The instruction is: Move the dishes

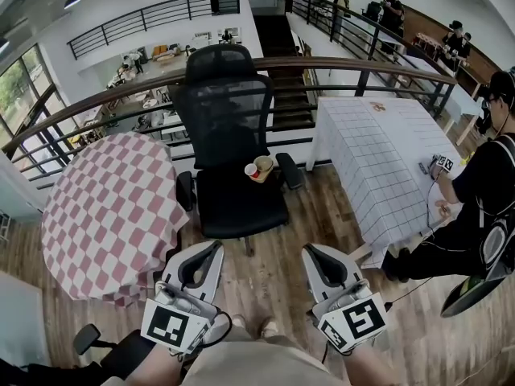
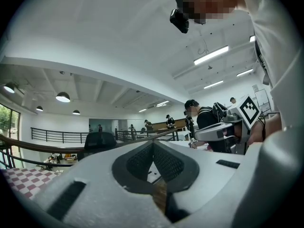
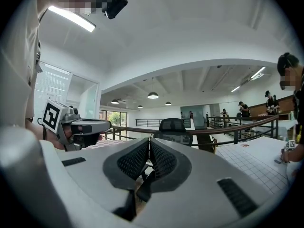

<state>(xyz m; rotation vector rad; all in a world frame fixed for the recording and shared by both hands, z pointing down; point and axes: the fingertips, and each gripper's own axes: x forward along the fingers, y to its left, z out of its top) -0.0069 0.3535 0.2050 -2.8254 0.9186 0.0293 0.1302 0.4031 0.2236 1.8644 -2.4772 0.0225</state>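
Note:
A small red cup [image 1: 251,170] and a tan bowl [image 1: 263,166] sit side by side at the back right of the seat of a black office chair [image 1: 233,199]. My left gripper [image 1: 211,252] and right gripper [image 1: 312,253] are held low in front of the chair, well short of the dishes and above the wooden floor. Both are shut with nothing between the jaws. In the left gripper view the jaws [image 2: 153,144] meet tip to tip, and in the right gripper view the jaws [image 3: 149,140] do the same. The dishes do not show in either gripper view.
A round table with a pink checked cloth [image 1: 105,207] stands left of the chair. A table with a white grid cloth [image 1: 386,151] stands to the right, where a person in black [image 1: 483,199] works. A curved railing [image 1: 265,67] runs behind the chair.

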